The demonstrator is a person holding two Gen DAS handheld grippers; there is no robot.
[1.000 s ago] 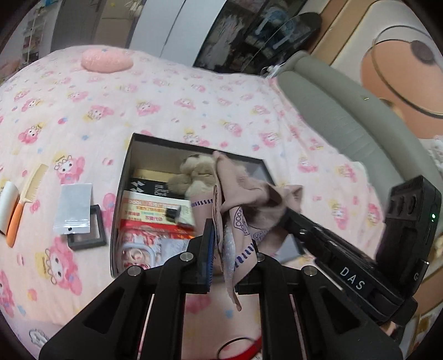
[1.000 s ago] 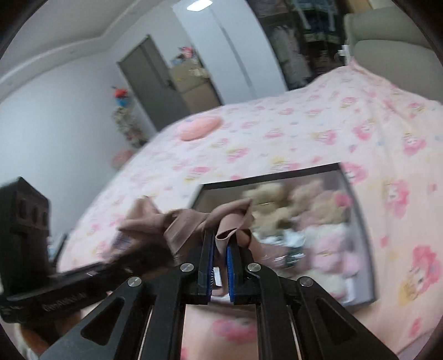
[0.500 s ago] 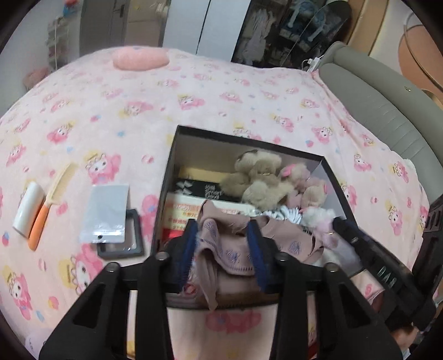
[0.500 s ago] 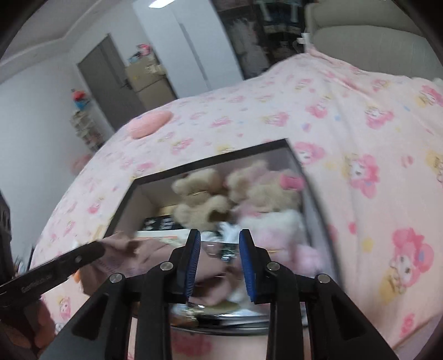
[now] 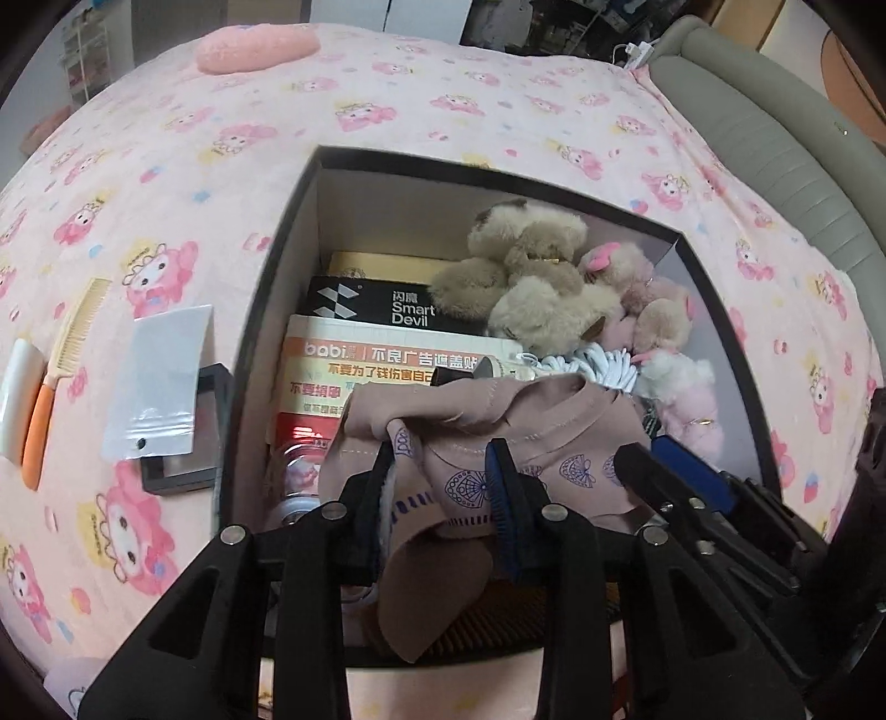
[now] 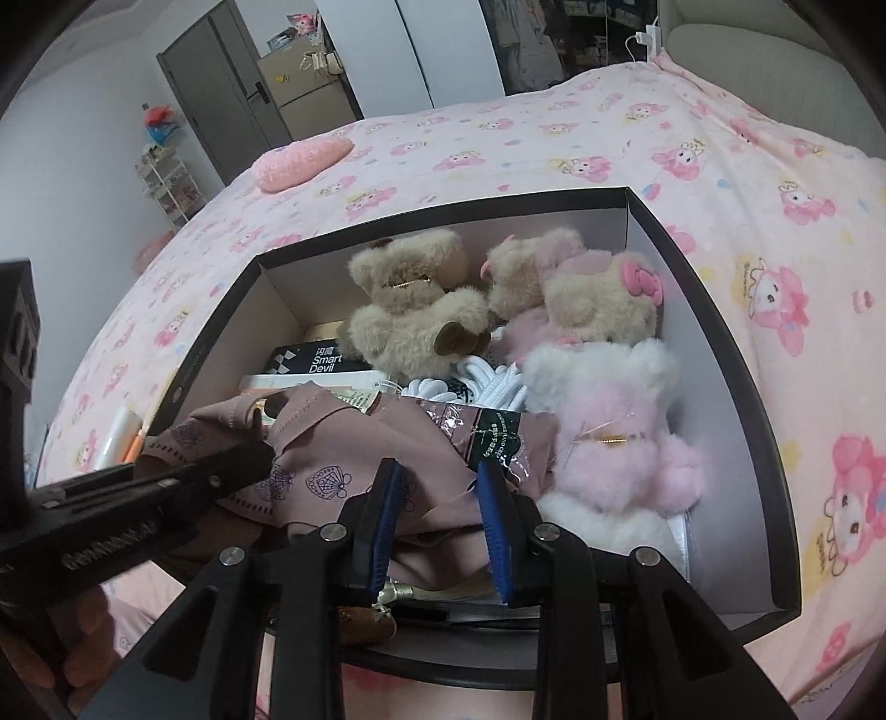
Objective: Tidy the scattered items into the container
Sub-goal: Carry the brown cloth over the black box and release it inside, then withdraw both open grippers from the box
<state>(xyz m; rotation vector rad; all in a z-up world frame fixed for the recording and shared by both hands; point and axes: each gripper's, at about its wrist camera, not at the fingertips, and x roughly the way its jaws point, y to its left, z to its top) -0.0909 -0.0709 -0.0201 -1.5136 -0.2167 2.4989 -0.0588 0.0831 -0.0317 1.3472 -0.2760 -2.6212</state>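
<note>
A black box [image 5: 277, 266] [image 6: 714, 288] sits on the pink bedspread, holding plush bears [image 5: 531, 277] [image 6: 410, 310], books and a white cable. A mauve printed cloth [image 5: 498, 432] [image 6: 354, 443] lies in the box's near end. My left gripper [image 5: 443, 487] is open with its fingers astride the cloth's edge. My right gripper [image 6: 440, 498] is open just above the cloth. On the bed left of the box lie a comb [image 5: 66, 338], a white tube [image 5: 16, 399], a clear zip bag [image 5: 160, 382] and a small black frame [image 5: 194, 443].
A pink cushion [image 5: 255, 47] [image 6: 302, 160] lies at the far end of the bed. A grey padded headboard [image 5: 775, 149] runs along the right. A door and shelves stand beyond the bed in the right wrist view.
Both grippers held the cloth above the box one second ago. They lowered it into the box and opened. The cloth now rests in the box.
</note>
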